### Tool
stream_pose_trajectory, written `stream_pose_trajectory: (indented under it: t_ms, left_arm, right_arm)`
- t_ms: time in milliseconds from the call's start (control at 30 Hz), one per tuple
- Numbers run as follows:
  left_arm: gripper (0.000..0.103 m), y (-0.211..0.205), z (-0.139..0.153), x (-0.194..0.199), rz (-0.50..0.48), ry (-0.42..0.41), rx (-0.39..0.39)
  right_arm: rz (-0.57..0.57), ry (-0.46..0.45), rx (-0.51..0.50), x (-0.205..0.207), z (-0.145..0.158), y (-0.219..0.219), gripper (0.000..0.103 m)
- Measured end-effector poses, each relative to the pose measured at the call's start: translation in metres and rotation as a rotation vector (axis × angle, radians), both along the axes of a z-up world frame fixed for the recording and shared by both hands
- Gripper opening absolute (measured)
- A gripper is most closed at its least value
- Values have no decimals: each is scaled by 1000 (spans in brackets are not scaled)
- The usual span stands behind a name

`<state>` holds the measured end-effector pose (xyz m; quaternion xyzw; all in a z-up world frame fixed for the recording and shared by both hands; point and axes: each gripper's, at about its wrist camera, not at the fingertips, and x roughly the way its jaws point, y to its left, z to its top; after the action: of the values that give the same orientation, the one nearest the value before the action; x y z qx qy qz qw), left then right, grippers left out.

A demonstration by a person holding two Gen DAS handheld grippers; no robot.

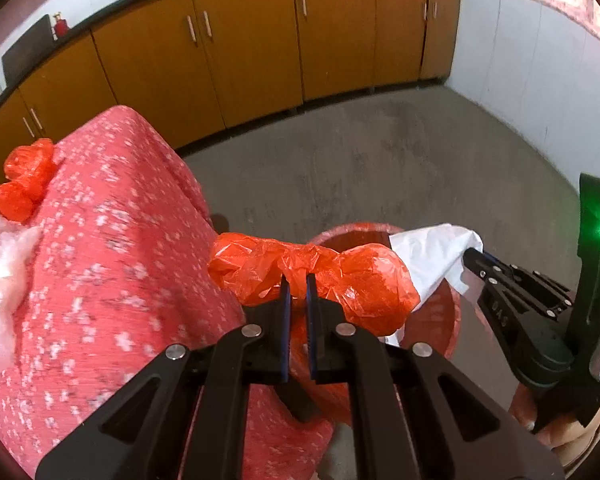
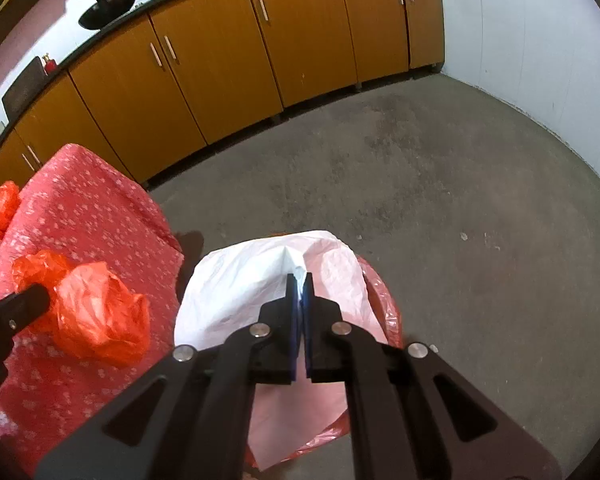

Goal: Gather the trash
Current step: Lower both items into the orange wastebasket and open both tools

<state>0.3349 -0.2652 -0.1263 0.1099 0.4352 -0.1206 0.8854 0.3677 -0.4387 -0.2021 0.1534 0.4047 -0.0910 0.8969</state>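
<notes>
1. Orange crinkled plastic filled the middle of my left wrist view: the orange bag wad point(image 1: 316, 276) sat pinched at its twisted waist between the blue pads of my left gripper point(image 1: 298, 290), jaws narrowed onto it. I held it at the thin waist, I judge, because the puffed ends would have slipped out of a two-finger grip.

2. Just beyond and below those fingertips stood the red bin point(image 1: 450, 320), so the wad hung partly over its mouth, at the edge of the pink spotted cloth point(image 1: 100, 248) to the left of the tool. Far left on that cloth lay more orange plastic point(image 1: 24, 184) and a white fluffy scrap point(image 1: 4, 276), not yet collected.

3. To the right of the tool, my right gripper point(image 1: 470, 258) pulled the white bag point(image 1: 436, 252) taut toward itself, which I judge kept the opening spread for the drop.

4. White film dominated my right wrist view: my right gripper point(image 2: 300, 284) was closed on a fold of the white bag point(image 2: 236, 280), which draped ahead and beneath the fingers, over the red bin's rim point(image 2: 386, 300).

5. To the left of this tool, the left gripper's finger point(image 2: 24, 304) carried the orange bag wad point(image 2: 96, 320) above the cloth point(image 2: 92, 208), just beside the bag's left edge; I could not tell whether it was fully over the opening.
</notes>
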Motion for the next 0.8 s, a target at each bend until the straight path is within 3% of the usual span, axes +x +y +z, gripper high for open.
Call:
stream_pose_trajectory:
  t_ms: [267, 500, 667, 800]
  left_arm:
    - [6, -17, -28, 10, -11, 89, 48]
    - [6, -20, -40, 25, -2, 116, 65]
    - [7, -22, -47, 32, 7, 139, 53]
    - [7, -17, -51, 35, 8, 148, 39]
  right_arm:
    - [-11, 56, 47, 14, -25, -5, 8]
    - [-3, 69, 90, 20, -33, -9, 8]
    - [-3, 67, 120, 19, -35, -12, 22]
    - [-3, 67, 129, 18, -36, -13, 23]
